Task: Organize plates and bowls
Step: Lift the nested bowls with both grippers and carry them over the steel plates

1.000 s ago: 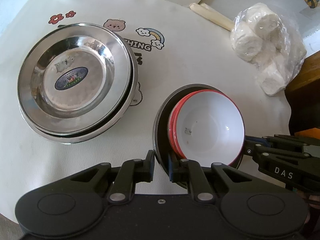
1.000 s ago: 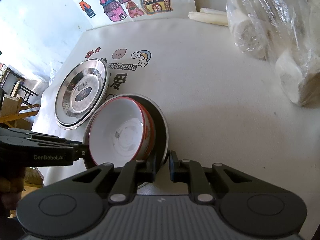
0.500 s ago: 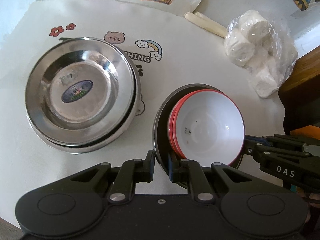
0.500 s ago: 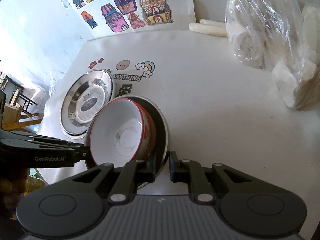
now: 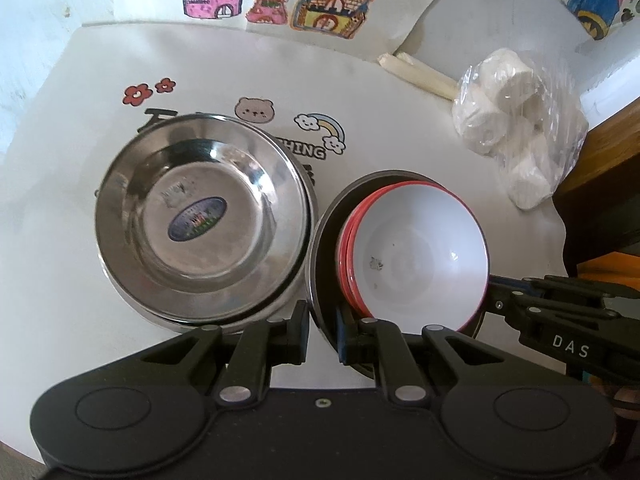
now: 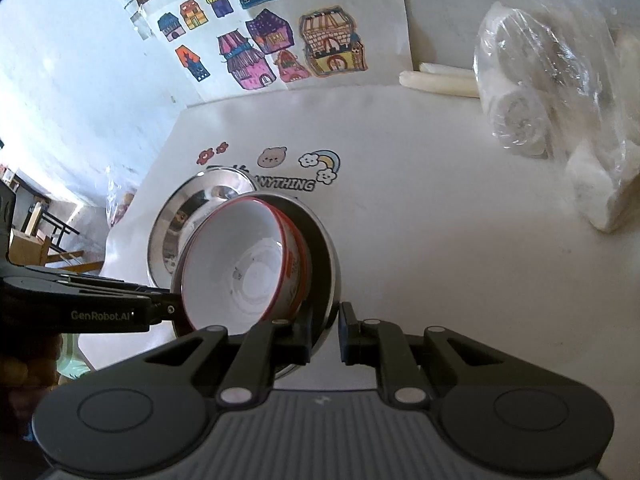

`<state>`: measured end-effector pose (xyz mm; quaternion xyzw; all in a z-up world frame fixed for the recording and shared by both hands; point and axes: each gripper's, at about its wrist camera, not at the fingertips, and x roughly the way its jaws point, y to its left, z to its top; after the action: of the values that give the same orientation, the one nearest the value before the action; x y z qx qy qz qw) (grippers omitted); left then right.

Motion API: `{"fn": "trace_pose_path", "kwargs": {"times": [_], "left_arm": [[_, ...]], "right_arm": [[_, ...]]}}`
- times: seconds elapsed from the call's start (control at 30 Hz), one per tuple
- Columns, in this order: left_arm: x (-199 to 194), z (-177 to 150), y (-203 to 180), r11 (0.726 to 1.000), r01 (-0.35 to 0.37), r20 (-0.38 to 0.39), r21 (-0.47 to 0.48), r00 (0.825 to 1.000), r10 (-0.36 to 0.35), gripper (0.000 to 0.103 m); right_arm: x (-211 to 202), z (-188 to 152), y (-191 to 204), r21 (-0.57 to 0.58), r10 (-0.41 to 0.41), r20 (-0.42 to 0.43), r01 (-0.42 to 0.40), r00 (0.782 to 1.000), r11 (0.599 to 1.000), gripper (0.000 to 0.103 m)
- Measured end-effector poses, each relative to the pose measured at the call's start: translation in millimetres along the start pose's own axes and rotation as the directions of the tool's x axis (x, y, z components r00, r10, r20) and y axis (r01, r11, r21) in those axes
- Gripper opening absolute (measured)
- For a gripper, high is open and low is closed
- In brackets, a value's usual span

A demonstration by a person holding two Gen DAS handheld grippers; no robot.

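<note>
The steel plates (image 5: 200,216) cover part of the lettering printed on the surface (image 5: 60,300). In the right wrist view the red-rimmed bowls (image 6: 244,272) hide most of those plates. The bag of white rolls (image 6: 560,112) runs off the right edge.

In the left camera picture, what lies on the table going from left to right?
Steel plates → dark plate holding the red-rimmed bowls → bag of white rolls.
</note>
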<state>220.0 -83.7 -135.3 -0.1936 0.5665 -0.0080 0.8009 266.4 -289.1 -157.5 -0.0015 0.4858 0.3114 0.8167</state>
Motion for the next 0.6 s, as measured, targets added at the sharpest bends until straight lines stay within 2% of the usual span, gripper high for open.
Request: {"fn": "trace_pose_path", "kwargs": {"times": [0.6], "left_arm": [[-14, 14, 38, 1.0, 0.005, 0.017, 0.013, 1.0, -0.006, 0.012]], "right_arm": [[15, 15, 40, 0.005, -0.01, 0.025, 0.01, 1.0, 1.0, 0.015]]}}
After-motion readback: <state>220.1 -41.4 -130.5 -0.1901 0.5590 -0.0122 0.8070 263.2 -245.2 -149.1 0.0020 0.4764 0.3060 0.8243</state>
